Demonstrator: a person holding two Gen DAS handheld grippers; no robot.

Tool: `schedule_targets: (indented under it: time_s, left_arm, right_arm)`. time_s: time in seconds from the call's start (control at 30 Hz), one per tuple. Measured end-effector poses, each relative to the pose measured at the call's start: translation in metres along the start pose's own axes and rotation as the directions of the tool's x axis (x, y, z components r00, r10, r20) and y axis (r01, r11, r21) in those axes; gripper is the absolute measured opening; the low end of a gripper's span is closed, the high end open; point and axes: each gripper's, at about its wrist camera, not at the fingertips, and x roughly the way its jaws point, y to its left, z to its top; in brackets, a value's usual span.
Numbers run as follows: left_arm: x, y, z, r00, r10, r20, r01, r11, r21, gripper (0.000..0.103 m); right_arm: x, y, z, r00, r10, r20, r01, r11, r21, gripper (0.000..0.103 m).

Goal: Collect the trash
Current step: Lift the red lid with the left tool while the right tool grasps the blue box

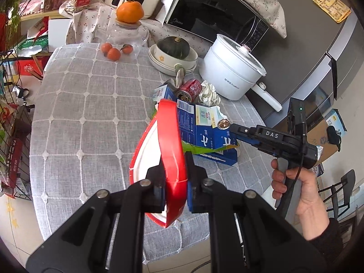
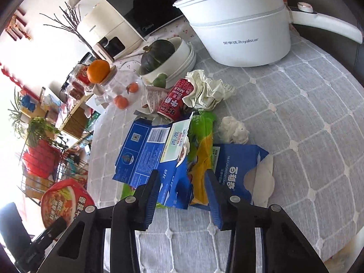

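My left gripper (image 1: 175,177) is shut on the rim of a red instant-noodle bowl (image 1: 169,141), held on edge above the grey checked tablecloth (image 1: 79,113); the bowl (image 2: 66,202) also shows at lower left in the right wrist view. My right gripper (image 2: 182,182) has its pads against a flattened blue carton (image 2: 145,152) and a green-yellow wrapper (image 2: 202,141) lying on the table. Beside them lies a blue tissue pack (image 2: 236,168). Behind are a red drink can (image 2: 175,100) on its side, crumpled paper (image 2: 207,88) and a white tissue wad (image 2: 234,129).
A white electric pot (image 2: 241,29) stands behind the trash. Stacked bowls holding a dark squash (image 1: 173,54) and small tangerines (image 1: 113,51) sit further back, before a microwave (image 1: 211,6). A wire rack (image 1: 13,136) stands left of the table.
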Motion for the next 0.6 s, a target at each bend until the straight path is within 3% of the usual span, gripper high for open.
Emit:
schedule_targets:
  time_s: [0.1,0.23,0.4,0.6]
  left_arm:
    - [0.001,0.004,0.0,1.0,0.0,-0.002,0.0,1.0,-0.011,0.015]
    - [0.001,0.005,0.0,1.0,-0.003,0.0,0.003,1.0,-0.019,0.015]
    - [-0.004,0.002,-0.001,1.0,-0.018,0.011,0.018,1.0,-0.014,0.015]
    - [-0.014,-0.012,-0.005,0.998,-0.054,0.027,0.054,0.999,0.004,0.015]
  right_arm:
    - [0.015,0.0,0.001,1.0,0.004,-0.014,-0.003,1.0,0.009,0.033]
    - [0.029,0.006,0.0,0.998,0.041,-0.043,-0.042,0.999,-0.008,0.009]
    - [0.006,0.023,-0.007,0.994,0.11,0.006,-0.11,0.992,-0.056,0.006]
    - [-0.056,0.031,-0.014,0.989,0.119,0.086,-0.112,0.99,-0.089,0.005]
